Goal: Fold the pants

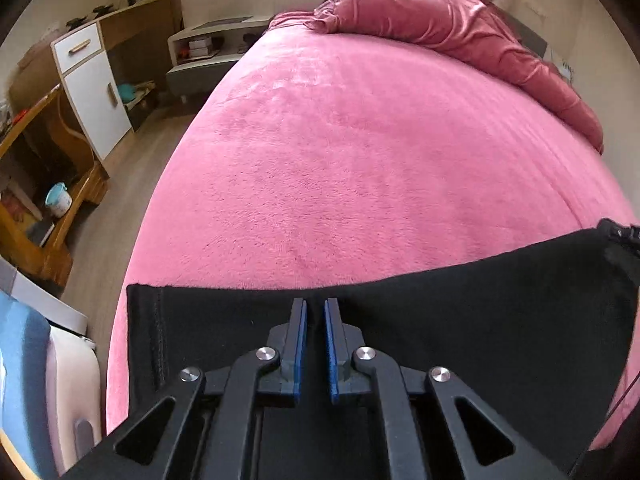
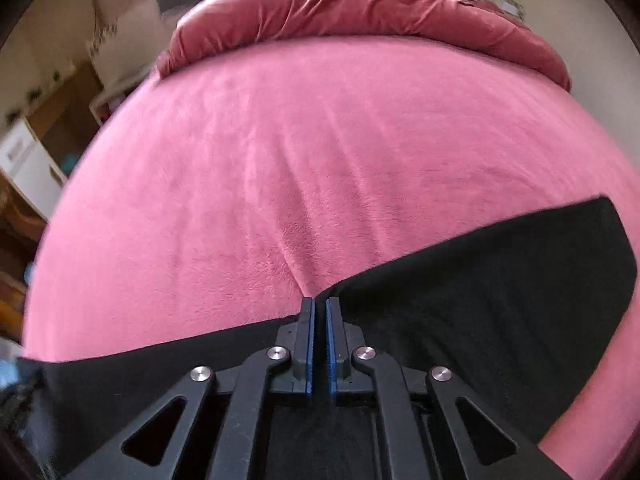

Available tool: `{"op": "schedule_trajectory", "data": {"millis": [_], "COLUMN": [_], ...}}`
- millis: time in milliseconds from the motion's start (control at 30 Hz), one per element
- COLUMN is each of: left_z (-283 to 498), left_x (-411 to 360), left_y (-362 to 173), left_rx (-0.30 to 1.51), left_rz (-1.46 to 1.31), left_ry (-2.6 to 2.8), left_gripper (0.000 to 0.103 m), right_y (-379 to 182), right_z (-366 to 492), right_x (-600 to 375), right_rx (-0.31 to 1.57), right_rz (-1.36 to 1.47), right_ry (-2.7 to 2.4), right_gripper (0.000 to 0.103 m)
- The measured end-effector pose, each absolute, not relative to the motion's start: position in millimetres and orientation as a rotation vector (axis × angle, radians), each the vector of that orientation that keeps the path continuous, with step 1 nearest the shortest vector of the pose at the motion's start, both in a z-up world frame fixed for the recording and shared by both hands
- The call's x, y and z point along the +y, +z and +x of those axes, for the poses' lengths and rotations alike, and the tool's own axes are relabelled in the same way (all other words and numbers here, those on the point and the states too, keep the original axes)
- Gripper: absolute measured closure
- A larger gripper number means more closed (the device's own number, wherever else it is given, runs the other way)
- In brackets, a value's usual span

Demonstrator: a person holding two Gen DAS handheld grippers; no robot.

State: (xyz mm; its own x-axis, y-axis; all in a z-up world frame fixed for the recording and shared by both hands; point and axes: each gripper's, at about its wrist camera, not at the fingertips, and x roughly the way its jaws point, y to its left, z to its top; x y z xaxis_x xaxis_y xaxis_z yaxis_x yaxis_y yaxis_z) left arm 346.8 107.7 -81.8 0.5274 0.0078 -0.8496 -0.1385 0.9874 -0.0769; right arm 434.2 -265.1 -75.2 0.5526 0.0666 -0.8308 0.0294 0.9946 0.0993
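While the left gripper [image 1: 315, 308] hangs over the black pants [image 1: 440, 320] with its blue pads a narrow gap apart and no cloth visibly between them, the right gripper [image 2: 319, 306] sits with its pads closer together right at the far edge of the same garment. Whether a thin fold of fabric is pinched there is hard to say, since black cloth against black fingers gives little to go on; I cannot tell.

Outward from the fingers, the pants lie spread along the near edge of the pink bed cover [image 1: 360, 140], one end reaching the left side of the bed and the other running off to the right. A rumpled red duvet [image 1: 440, 24] is bunched at the far end, well apart from the pants.

By the look of it, the fold has not yet been made: this is the grasping stage. Next, each gripper likely needs a firm hold on the near layer, then a lift and carry across, keeping both ends level so the edges meet.
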Motion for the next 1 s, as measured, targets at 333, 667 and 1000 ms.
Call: {"op": "schedule_trajectory", "data": {"millis": [333,667,1000], "left_z": [288,286,295], "left_x": [109,107,123], "left_y": [-72,-67,-77], "left_rx": [1.012,1.030,1.040], "left_rz": [-0.268,-0.274,-0.315], "left_ry": [0.040,0.028,0.055], "left_gripper": [0.095,0.080,0.078], "right_y": [-52,-68,-75], "right_z": [314,317,440], "right_x": [-302,-305,-259], "right_rx": [0.912,0.981,1.012], "right_rz": [0.132,0.161,0.010], "right_ry": [0.075,0.076,-0.025], "right_gripper": [0.103,0.089,0.043]}}
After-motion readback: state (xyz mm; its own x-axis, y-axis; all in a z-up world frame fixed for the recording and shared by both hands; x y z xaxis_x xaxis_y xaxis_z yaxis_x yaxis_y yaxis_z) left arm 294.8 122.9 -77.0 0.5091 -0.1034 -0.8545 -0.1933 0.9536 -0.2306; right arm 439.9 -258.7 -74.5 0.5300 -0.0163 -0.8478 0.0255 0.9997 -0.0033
